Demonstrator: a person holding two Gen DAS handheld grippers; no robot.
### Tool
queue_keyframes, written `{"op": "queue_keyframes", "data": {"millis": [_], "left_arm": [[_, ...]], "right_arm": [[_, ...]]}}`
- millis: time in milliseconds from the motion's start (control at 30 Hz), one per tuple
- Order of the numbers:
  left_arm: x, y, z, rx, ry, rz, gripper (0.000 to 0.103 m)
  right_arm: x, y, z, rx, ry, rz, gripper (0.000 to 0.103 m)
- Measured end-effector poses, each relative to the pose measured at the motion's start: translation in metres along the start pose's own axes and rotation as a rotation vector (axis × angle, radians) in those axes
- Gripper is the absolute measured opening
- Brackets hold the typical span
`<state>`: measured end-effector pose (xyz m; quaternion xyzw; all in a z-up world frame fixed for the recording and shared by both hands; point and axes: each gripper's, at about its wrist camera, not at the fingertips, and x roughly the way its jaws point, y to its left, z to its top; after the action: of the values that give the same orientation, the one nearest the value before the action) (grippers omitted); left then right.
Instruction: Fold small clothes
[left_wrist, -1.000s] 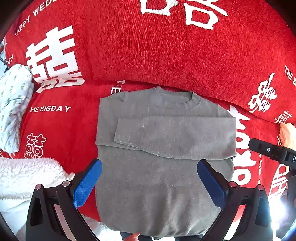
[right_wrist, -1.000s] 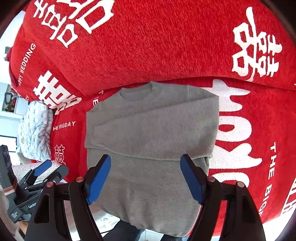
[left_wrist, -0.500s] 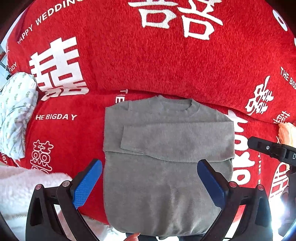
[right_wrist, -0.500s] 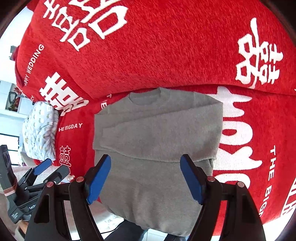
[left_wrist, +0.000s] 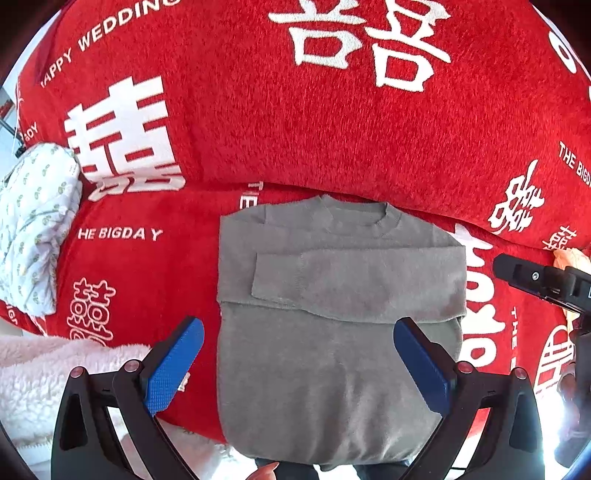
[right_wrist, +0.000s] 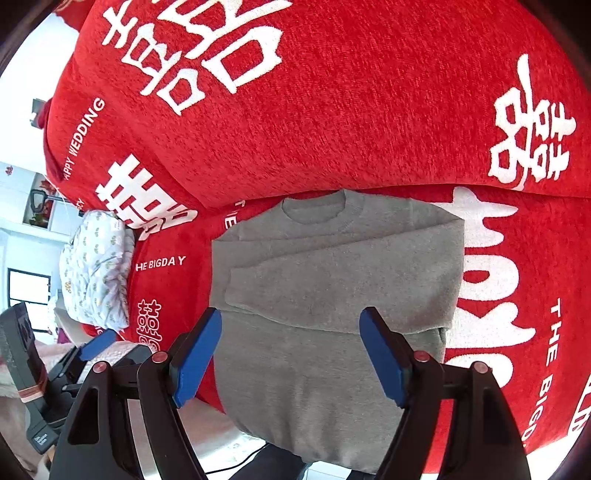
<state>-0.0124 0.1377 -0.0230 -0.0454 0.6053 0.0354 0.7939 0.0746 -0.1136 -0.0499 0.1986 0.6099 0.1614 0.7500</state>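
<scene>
Both tools risen, grey sweater (left_wrist: 332, 350) smaller, hem cut off

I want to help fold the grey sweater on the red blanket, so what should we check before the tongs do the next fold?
1. Both sleeves folded across the chest of the grey sweater: ok.
2. Left tongs open with nothing between the pads: ok.
3. Right tongs open and empty: ok.
4. Sweater lying flat on the red blanket: mostly ok; its bottom hem hangs over the front edge.
5. Other clothes clear of the sweater: ok; the white patterned garment lies apart at the left.
6. Tongs touching the hem yet: not ok; both hover above the sweater.
</scene>
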Motion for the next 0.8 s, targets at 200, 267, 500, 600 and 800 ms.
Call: {"op": "queue_keyframes", "data": {"millis": [200, 267, 500, 600, 800], "left_arm": [[0.006, 0.004, -0.009, -0.043, 0.045, -0.011, 0.103], [0.006, 0.005, -0.013, -0.045, 0.052, -0.022, 0.103], [0.018, 0.006, -0.027, -0.076, 0.114, -0.029, 0.103], [0.012, 0.005, -0.029, -0.082, 0.088, -0.014, 0.103], [-0.002, 0.001, -0.028, -0.058, 0.053, 0.043, 0.103]], "right_arm": [[-0.005, -0.02, -0.006, 0.049, 0.011, 0.003, 0.08], [-0.008, -0.029, -0.01, 0.063, 0.009, -0.003, 0.081], [-0.015, -0.06, -0.029, 0.11, 0.047, -0.045, 0.082], [-0.02, -0.063, -0.035, 0.104, 0.049, -0.061, 0.083], [-0.025, -0.06, -0.043, 0.078, 0.042, -0.093, 0.095]]}}
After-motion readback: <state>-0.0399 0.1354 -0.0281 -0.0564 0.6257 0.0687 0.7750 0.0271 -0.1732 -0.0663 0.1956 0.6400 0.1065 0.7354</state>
